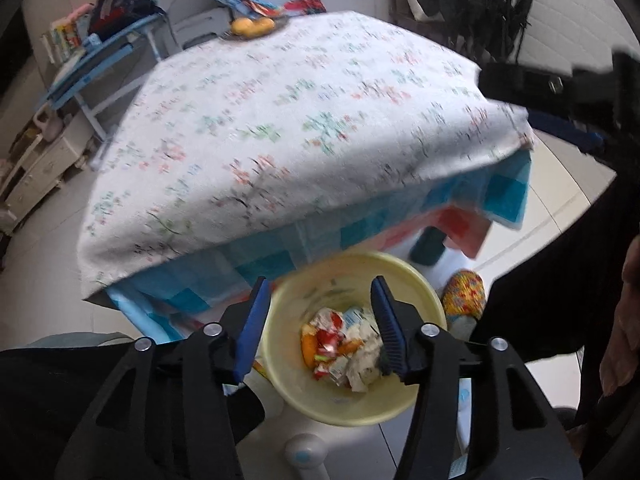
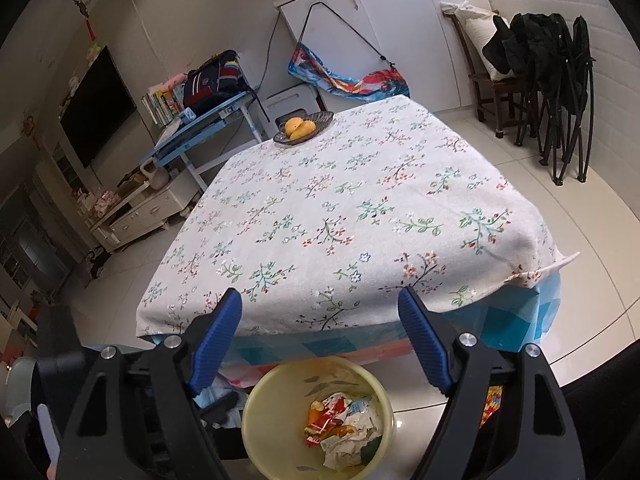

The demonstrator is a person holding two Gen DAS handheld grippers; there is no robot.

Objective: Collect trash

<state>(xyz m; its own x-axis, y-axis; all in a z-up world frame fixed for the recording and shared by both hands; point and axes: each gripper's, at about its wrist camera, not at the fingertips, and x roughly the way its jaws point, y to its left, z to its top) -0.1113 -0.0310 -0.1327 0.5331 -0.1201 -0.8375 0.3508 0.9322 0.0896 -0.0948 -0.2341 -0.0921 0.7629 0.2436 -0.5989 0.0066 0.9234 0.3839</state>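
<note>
A pale yellow bin (image 1: 416, 284) stands on the floor by the table's near edge, with crumpled wrappers and paper (image 1: 344, 348) lying at its bottom. My left gripper (image 1: 316, 328) hangs over the bin's mouth, jaws apart, nothing between the blue pads. In the right wrist view the same bin (image 2: 256, 396) and its trash (image 2: 344, 424) sit low in the picture. My right gripper (image 2: 320, 344) is open wide above the bin, empty. The right gripper's body (image 1: 560, 88) shows dark at the upper right of the left wrist view.
The table under a floral cloth (image 2: 340, 216) fills the middle, with a dish of yellow fruit (image 2: 302, 128) at its far end. Blue desk (image 2: 200, 128) at left, folded black chairs (image 2: 556, 92) at right. A patterned slipper (image 1: 464, 292) lies next to the bin.
</note>
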